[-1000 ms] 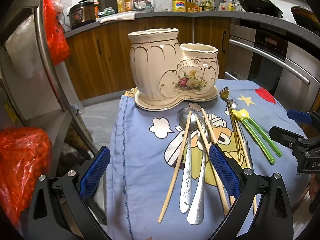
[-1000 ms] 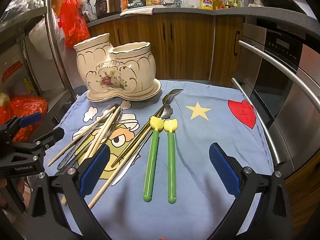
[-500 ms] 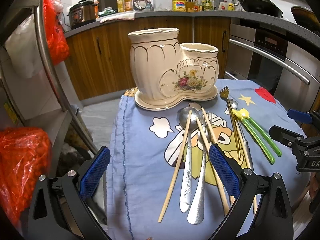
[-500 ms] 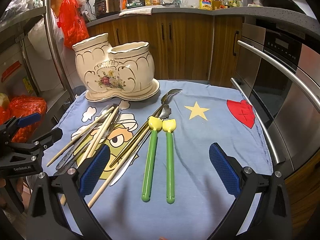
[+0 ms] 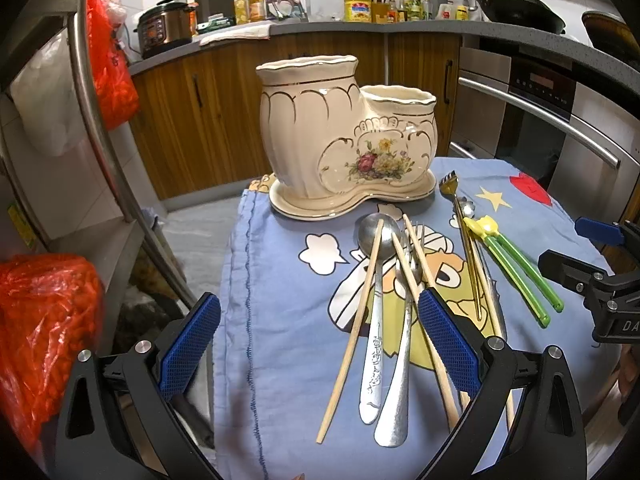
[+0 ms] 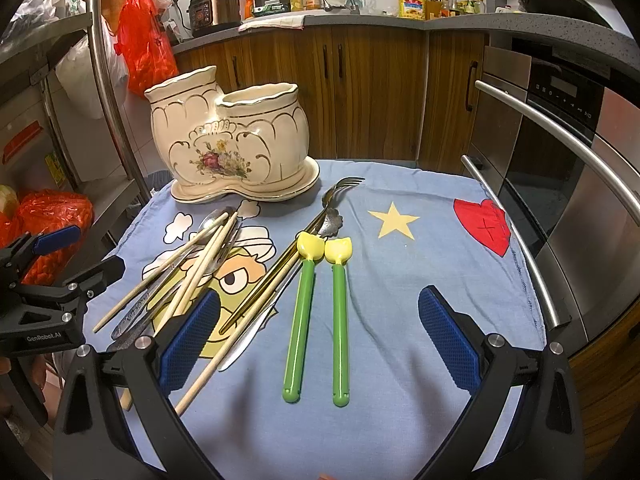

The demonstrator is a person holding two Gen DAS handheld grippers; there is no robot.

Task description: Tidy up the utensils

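Observation:
A cream ceramic two-pot utensil holder (image 5: 344, 136) (image 6: 228, 144) stands at the far end of a blue cartoon cloth (image 5: 288, 304) (image 6: 400, 264). In front of it lie wooden chopsticks (image 5: 354, 324) (image 6: 200, 276), silver spoons (image 5: 374, 320) (image 6: 160, 300), a gold fork (image 5: 460, 232) (image 6: 292, 252) and two green-handled yellow-tipped utensils (image 5: 516, 268) (image 6: 316, 320). My left gripper (image 5: 316, 340) hovers open over the near left of the cloth, its right pad above the spoons and chopsticks. My right gripper (image 6: 316, 340) is open with the green utensils lying between its fingers, untouched.
A steel rack with red plastic bags (image 5: 44, 328) (image 6: 148, 40) stands on the left. An oven with steel handle bars (image 6: 560, 132) (image 5: 540, 120) flanks the right. Wooden cabinets (image 6: 360, 92) and a cluttered counter run behind. The cloth's right part, with star (image 6: 394, 220) and heart (image 6: 484, 228), holds nothing.
The right wrist view has shifted slightly, so the holder and utensils sit a little more to the left. The left gripper has stayed still. Both stay open.

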